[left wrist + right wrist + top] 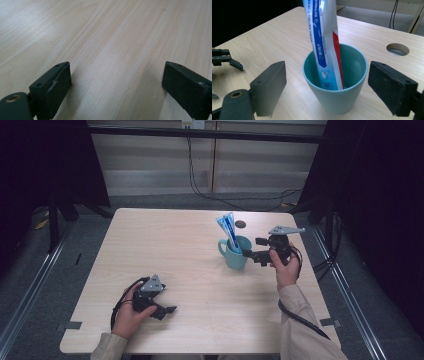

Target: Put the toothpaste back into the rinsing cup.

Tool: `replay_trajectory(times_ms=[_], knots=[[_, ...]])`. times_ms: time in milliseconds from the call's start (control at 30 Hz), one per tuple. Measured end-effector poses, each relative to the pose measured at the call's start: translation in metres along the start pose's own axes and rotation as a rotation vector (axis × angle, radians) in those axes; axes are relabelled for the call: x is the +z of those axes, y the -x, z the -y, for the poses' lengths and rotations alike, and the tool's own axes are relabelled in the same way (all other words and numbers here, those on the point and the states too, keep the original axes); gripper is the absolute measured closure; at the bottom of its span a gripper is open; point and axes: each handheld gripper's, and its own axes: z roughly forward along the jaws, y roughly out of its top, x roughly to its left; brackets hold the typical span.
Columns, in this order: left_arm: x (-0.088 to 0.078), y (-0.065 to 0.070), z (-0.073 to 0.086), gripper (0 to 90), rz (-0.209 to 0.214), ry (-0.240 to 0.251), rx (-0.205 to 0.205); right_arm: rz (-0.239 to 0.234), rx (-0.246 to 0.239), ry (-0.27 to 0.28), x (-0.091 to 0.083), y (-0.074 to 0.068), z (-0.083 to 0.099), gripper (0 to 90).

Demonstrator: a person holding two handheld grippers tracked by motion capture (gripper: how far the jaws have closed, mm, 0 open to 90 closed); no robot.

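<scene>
Right gripper view, near to far: right gripper (325, 85) has its fingers (393, 87) spread wide, one each side of the teal cup (335, 82) w/ clear gaps, pads not touching, nothing held. Cup stands upright on the surface (274, 37); toothpaste tube (323, 37) stands inside, leaning toward approx 11 o'clock, lower end at the cup bottom, top half sticking well above the rim. Judgement: cup looks like smooth hard plastic, light, stiff, prob a bit slippery and easy to tip w/ a tall tube in it; best taken across the body below the rim, or by the handle seen in the high view at its 9 o'clock side. Tube looks light, soft, squashy film; take it mid-body above the rim, flat faces to the pads, gentle squeeze so it doesn't buckle. Writing: white/blue/red print w/ small Chinese characters on the blue band, too small to read; no brand legible. Round hole (397, 49) in the surface beyond the cup at approx 2 o'clock. High view: cup (235, 252) sits right of centre, right gripper (256, 255) at its 3 o'clock; left gripper (167, 310) rests low near the front left, well apart from the cup, fingers (53, 87) wide w/ bare wood between them.
</scene>
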Motion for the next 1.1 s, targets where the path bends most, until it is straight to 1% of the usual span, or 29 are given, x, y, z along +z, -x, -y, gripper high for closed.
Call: replay_trajectory(times_ms=[33,67,100,267,400,467,567,633,700,767,833,900,967,1100], knots=[[0.0,0.0,0.0,8.5,-0.001,0.0,0.0,0.001,-0.01,-0.015,0.0,-0.002,0.0,14.7],[0.0,0.0,0.0,8.5,0.0,0.0,-0.001,0.001,-0.01,-0.015,0.0,-0.002,0.0,14.7],[0.0,0.0,0.0,8.4,0.0,-0.001,-0.002,0.002,-0.022,-0.024,0.0,-0.004,0.0,14.7],[0.0,0.0,0.0,8.3,0.0,-0.006,-0.003,-0.012,-0.031,-0.026,-0.001,-0.008,0.0,14.7],[0.0,0.0,0.0,8.3,-0.001,-0.006,-0.003,-0.015,-0.053,-0.035,-0.004,-0.012,0.0,14.8],[0.0,0.0,0.0,8.3,-0.001,-0.006,-0.003,-0.027,-0.051,-0.037,-0.004,-0.015,0.0,14.6],[0.0,0.0,0.0,8.3,-0.001,-0.006,-0.003,-0.028,-0.075,-0.051,-0.005,-0.018,0.002,14.7],[0.0,0.0,0.0,8.3,0.0,-0.003,-0.003,-0.038,-0.079,-0.057,-0.005,-0.021,0.004,14.7],[0.0,0.0,0.0,8.3,0.0,-0.003,-0.003,-0.043,-0.081,-0.056,-0.006,-0.023,0.004,14.7],[0.0,0.0,0.0,8.3,0.0,-0.003,-0.003,-0.057,-0.084,-0.054,-0.006,-0.025,0.005,14.7],[0.0,0.0,0.0,8.3,-0.001,-0.004,-0.003,-0.064,-0.105,-0.066,-0.008,-0.03,0.006,14.6],[0.0,0.0,0.0,8.3,0.0,-0.003,-0.003,-0.065,-0.109,-0.066,-0.008,-0.031,0.006,14.7],[0.0,0.0,0.0,8.3,-0.001,-0.006,-0.002,-0.073,-0.121,-0.079,-0.008,-0.033,0.008,14.8],[0.0,0.0,0.0,8.3,-0.001,-0.005,-0.003,-0.081,-0.124,-0.076,-0.01,-0.035,0.009,14.7]])
